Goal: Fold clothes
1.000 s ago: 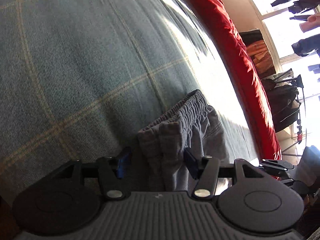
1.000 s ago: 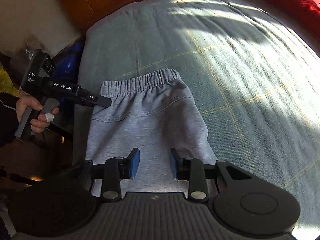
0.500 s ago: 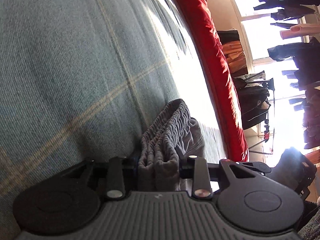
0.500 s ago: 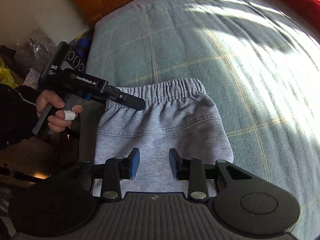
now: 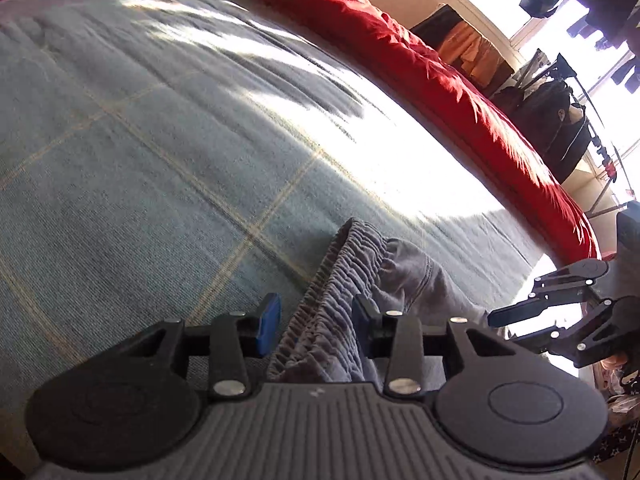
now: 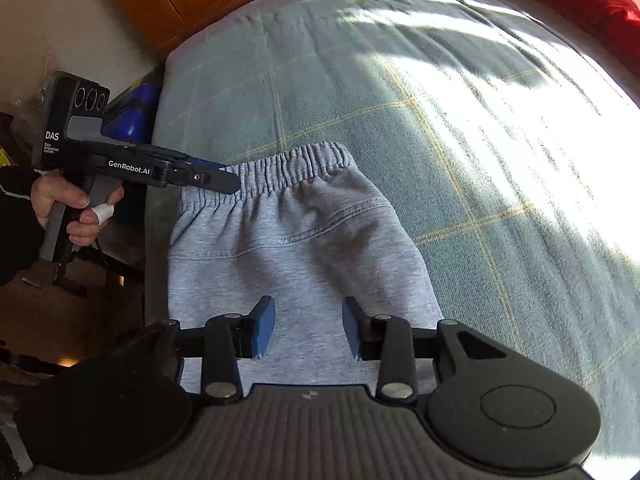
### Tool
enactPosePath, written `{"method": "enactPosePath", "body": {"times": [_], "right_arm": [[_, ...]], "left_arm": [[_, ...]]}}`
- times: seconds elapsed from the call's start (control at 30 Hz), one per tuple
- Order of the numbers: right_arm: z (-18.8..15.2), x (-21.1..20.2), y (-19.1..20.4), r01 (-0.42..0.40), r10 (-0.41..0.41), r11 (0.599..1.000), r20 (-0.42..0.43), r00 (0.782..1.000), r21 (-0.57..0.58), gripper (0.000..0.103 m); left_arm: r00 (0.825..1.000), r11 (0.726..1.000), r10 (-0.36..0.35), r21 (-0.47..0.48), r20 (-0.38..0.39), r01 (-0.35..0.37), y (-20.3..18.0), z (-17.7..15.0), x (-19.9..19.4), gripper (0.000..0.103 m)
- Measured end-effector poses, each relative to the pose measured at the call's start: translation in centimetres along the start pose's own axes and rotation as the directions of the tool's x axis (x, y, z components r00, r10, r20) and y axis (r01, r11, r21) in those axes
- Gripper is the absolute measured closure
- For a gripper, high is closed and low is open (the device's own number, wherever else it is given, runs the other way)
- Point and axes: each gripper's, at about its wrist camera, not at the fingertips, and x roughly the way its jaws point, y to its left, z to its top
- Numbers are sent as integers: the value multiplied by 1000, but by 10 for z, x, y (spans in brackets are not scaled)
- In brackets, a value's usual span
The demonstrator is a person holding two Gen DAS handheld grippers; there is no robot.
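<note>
Grey sweatpants [image 6: 296, 248] lie flat on the bed [image 6: 460, 128], near its left edge, on a teal blanket with thin yellow check lines. The elastic waistband [image 6: 280, 172] points away from the right wrist camera. The left tongs [image 5: 316, 320] are released, fingers spread on either side of the bunched waistband end, which runs up between them without being pinched. From the right wrist view the left tongs reach in from the left, their tips over the waistband's left corner, with the person's left hand [image 6: 72, 208] wrapped around the handle. The right tongs [image 6: 308, 328] are also released, hovering above the lower part of the sweatpants. A red duvet [image 5: 420, 68] lies along the far side of the bed
</note>
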Motion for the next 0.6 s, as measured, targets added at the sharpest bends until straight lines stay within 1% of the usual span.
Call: {"method": "enactPosePath", "body": {"times": [0.07,0.1,0.17,0.27,0.33,0.4,0.6], "right_arm": [[-5,-1,-2,8,-8,1000,7,1000,20,61],[-8,-1,-3,8,-9,999,13,1000,34,61],[-11,-2,-5,2,-3,998,27,1000,62,61],[-13,-5,-4,1,-4,997,45,999,75,61],[-14,-6,-2,4,-8,997,51,999,72,61],[-16,-9,-3,17,-20,997,55,998,69,61],[-34,-14,-20,54,-65,986,65,996,158,61]], "left_arm": [[1000,1000,-16,18,15,16,-1,14,-5,59],[999,999,-39,36,9,39,-3,23,0,59],[997,994,-75,83,-21,77,-10,35,16,58],[992,978,-103,177,-67,113,-19,47,57,58],[987,978,-101,168,-127,121,-13,49,81,59],[978,974,-115,174,-175,145,-11,47,99,57],[984,959,-63,264,-168,106,-23,30,102,56]]}}
